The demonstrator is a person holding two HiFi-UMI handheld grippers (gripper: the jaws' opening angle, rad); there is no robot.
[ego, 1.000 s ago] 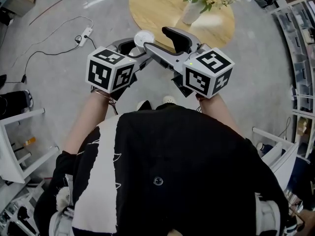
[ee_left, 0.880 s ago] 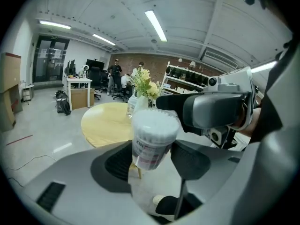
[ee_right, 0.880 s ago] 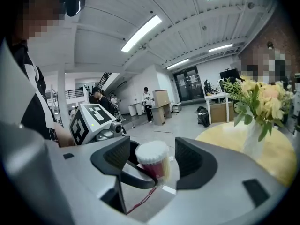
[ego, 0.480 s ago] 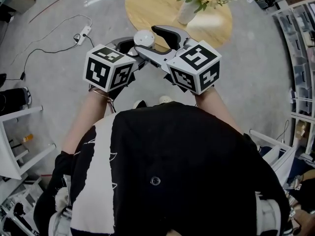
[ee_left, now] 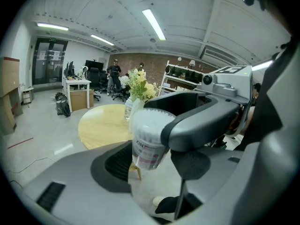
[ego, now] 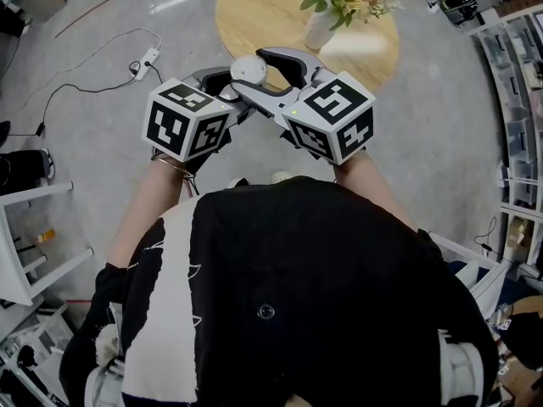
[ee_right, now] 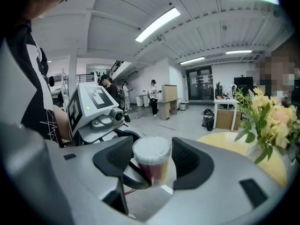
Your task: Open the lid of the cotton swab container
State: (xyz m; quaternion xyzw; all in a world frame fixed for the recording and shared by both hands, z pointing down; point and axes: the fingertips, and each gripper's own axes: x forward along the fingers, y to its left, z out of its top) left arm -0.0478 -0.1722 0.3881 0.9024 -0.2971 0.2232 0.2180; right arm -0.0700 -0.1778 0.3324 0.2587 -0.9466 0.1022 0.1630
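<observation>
The cotton swab container (ee_left: 149, 142) is a clear round tub with a white lid (ego: 249, 69), held up in the air in front of me. My left gripper (ego: 222, 83) is shut on its lower body, and one dark left finger (ee_right: 133, 178) shows wrapped around the base. My right gripper (ee_right: 152, 161) comes in from the right. Its jaws have just been closing, and the two black pads (ee_right: 187, 161) now sit against the sides of the lid. In the left gripper view, a right jaw crosses over the tub's top.
A round wooden table (ego: 271, 19) with a vase of flowers (ego: 327, 11) stands just beyond the grippers. A cable and power strip (ego: 148, 58) lie on the floor at the left. White shelving (ego: 34, 244) stands at the left and storage racks (ego: 517, 75) at the right.
The right gripper's cube has shifted left and rolled, and its jaws have drawn in around the lid. The left gripper and the tub have barely moved.
</observation>
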